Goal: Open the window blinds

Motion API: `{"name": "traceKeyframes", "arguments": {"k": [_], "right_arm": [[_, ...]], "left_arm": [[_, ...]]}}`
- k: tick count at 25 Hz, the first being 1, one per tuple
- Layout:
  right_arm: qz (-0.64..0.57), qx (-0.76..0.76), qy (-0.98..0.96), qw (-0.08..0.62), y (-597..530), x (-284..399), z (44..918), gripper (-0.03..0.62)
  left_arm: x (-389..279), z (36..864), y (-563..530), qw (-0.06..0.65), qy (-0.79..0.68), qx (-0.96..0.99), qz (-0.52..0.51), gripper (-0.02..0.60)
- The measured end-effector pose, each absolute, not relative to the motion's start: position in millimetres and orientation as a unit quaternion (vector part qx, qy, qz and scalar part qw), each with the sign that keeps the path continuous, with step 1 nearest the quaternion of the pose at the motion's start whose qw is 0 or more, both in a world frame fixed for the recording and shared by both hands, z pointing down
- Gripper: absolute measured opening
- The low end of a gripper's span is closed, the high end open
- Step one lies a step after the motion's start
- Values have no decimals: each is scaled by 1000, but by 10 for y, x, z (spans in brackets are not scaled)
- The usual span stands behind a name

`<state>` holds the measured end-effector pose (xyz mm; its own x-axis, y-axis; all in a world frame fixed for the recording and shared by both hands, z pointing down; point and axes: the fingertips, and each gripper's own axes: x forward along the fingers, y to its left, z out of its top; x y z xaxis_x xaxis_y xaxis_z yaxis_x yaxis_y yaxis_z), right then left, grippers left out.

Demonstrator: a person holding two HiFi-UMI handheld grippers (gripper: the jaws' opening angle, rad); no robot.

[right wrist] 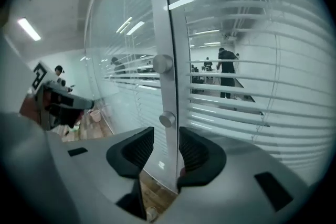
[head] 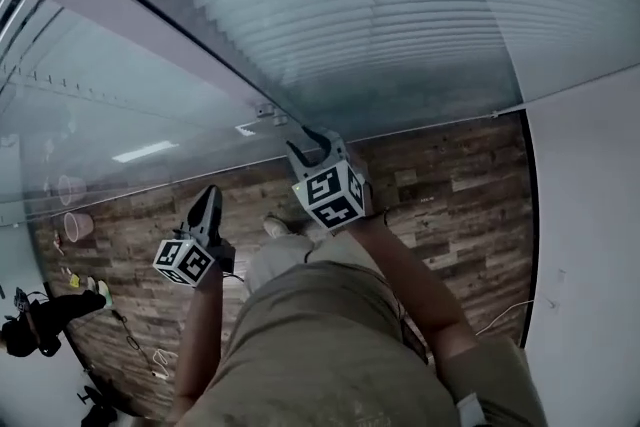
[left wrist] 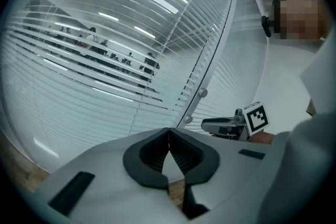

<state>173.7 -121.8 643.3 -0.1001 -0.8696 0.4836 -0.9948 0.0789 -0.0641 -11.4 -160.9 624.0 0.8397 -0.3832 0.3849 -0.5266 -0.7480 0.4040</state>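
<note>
White slatted blinds (head: 400,5) hang behind a glass wall, partly tilted, so the office shows through them in the right gripper view (right wrist: 252,86). A grey upright frame post (right wrist: 165,50) carries two round knobs, the upper knob (right wrist: 163,64) and the lower knob (right wrist: 167,119). My right gripper (right wrist: 166,136) points at this post just below the lower knob, jaws apart, with nothing pressed between the pads. In the head view it (head: 312,143) sits close under the knobs (head: 265,112). My left gripper (left wrist: 169,132) is shut and empty, lower left of the right one (head: 207,200), facing the blinds (left wrist: 94,60).
A wood-plank floor (head: 450,195) runs along the foot of the glass. A white wall (head: 590,265) closes the right side. Cups (head: 78,225), cables and a dark object (head: 40,320) lie on the floor at the left. People stand beyond the glass.
</note>
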Motion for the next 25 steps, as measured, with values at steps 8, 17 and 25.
{"name": "traceKeyframes", "arguments": {"k": [8,17,25], "right_arm": [[167,612,-742,218,-1114,1560,6245,153],[180,582,-747,266,-837,1150,6068,153],[172,553,-760,293,-910,743,6148,152]], "left_arm": [[-264,6053,-1985,188,-211,950,137,14],[-837,5960,-1890,159,-206,955,139,12],[-1196,6043,-1872,155,-222,956,114,12]]}}
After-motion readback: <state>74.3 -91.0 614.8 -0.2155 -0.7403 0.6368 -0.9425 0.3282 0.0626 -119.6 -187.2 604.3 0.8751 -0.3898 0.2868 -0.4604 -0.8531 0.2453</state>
